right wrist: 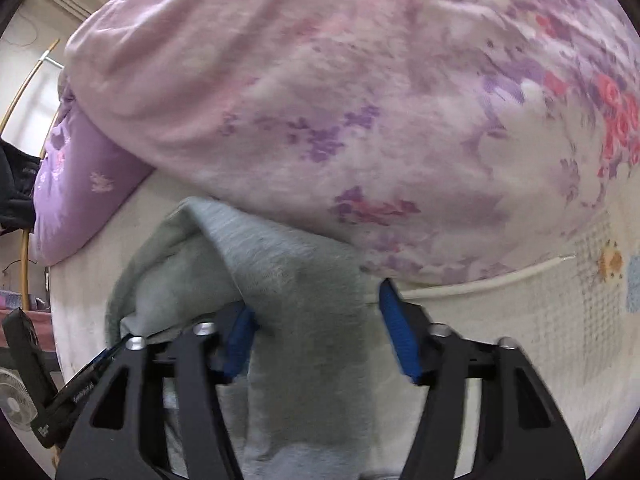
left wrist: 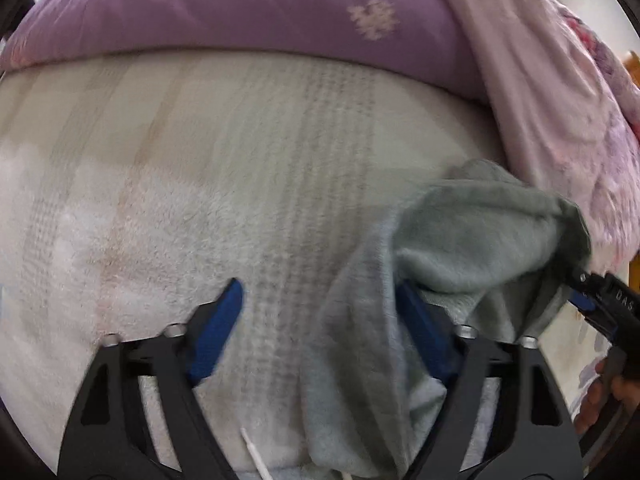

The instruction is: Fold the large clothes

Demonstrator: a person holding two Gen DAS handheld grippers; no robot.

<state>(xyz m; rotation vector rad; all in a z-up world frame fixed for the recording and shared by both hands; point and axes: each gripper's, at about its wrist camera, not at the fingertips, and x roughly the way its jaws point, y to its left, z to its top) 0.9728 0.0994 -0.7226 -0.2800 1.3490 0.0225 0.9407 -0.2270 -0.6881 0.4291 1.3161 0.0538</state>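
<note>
A grey fleece garment (left wrist: 472, 240) lies bunched on the cream bed blanket (left wrist: 200, 200). My left gripper (left wrist: 320, 320) is open, its blue pads wide apart; the garment drapes over the right pad and hangs between the jaws. In the right wrist view the same garment (right wrist: 292, 280) lies between the spread jaws of my right gripper (right wrist: 316, 332), which is open; cloth covers part of the left pad. The right gripper's tip also shows in the left wrist view (left wrist: 600, 304), touching the garment's edge.
A purple pillow (left wrist: 248, 12) lies at the bed's far side. A pink floral quilt (right wrist: 360, 120) is heaped right behind the garment. A white cord (right wrist: 480, 284) runs along the blanket. A fan (right wrist: 16, 404) stands off the bed at the left.
</note>
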